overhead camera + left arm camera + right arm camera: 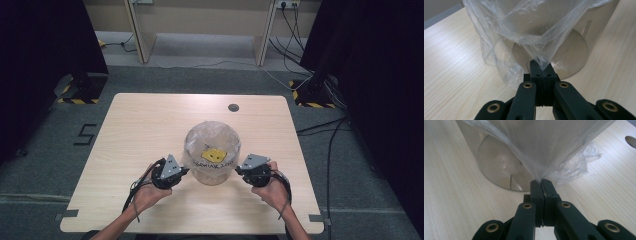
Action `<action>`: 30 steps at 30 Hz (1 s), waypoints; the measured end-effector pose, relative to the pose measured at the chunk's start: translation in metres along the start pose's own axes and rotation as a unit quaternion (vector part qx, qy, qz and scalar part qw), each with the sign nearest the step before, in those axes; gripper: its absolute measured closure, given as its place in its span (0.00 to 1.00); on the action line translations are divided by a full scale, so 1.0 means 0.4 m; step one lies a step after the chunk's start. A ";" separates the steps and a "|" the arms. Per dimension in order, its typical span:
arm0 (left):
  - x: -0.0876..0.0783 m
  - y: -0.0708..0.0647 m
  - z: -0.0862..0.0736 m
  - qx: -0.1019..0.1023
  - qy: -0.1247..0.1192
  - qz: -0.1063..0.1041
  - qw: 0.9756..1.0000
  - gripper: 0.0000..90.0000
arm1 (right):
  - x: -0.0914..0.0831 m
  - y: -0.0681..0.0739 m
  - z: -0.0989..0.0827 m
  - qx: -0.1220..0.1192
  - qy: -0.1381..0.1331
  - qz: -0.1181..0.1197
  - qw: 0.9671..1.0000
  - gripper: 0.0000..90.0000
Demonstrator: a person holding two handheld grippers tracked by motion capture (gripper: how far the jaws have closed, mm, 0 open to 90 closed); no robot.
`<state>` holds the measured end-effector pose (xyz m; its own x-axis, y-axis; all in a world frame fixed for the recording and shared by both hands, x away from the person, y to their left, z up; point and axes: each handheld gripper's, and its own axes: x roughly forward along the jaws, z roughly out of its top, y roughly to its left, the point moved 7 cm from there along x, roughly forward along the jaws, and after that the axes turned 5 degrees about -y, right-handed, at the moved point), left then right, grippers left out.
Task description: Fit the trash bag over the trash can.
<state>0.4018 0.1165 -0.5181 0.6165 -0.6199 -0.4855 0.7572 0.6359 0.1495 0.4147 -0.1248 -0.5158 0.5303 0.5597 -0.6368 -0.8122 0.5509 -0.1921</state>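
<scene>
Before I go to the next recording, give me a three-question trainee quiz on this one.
1. True or false: the left gripper is shut on the bag.
2. What does the right gripper pinch? A) a cable B) the bag C) the bin's rim
3. What does the bag drape over?

Key:
1. True; its jaws are closed on the film.
2. B
3. A clear round bin on the table, standing between the two grippers.

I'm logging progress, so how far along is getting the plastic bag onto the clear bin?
Done: the plastic bag already drapes over the clear bin. In hand: the left gripper and right gripper each pinch its lower edge at opposite sides. Left: the film looks loose and bunched on the table, so likely pulling it snug.
</scene>
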 end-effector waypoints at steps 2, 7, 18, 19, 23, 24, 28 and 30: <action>0.002 0.006 -0.009 0.000 0.004 -0.002 1.000 1.00 | 0.003 0.000 -0.005 0.001 0.005 0.000 1.000 1.00; 0.033 0.014 -0.043 0.019 0.028 0.007 0.999 1.00 | 0.023 0.004 -0.029 -0.002 0.028 0.001 1.000 1.00; 0.034 0.014 -0.047 -0.015 0.026 -0.006 1.000 0.67 | -0.033 -0.006 -0.025 0.057 0.025 0.016 0.998 0.80; 0.024 0.013 -0.047 -0.024 0.024 -0.005 0.999 0.63 | -0.047 -0.011 -0.023 0.066 0.022 0.013 0.998 0.75; -0.016 0.006 -0.043 -0.049 0.011 -0.005 0.999 0.46 | -0.110 -0.054 0.006 0.123 -0.015 -0.016 0.992 0.55; -0.027 0.005 -0.040 -0.054 0.008 -0.006 0.999 0.44 | -0.119 -0.063 0.014 0.133 -0.023 -0.022 0.991 0.51; -0.067 -0.004 -0.028 -0.064 -0.007 -0.007 0.998 0.40 | -0.149 -0.099 0.076 0.152 -0.057 -0.041 0.986 0.43; -0.080 -0.007 -0.030 -0.071 -0.010 -0.006 0.997 0.40 | -0.155 -0.108 0.116 0.145 -0.071 -0.044 0.986 0.42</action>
<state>0.3773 0.1404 -0.5133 0.6130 -0.6360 -0.4688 0.7272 0.6861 0.0200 0.4282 -0.1545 -0.4335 0.6407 0.5716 -0.5126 -0.6687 0.7435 -0.0067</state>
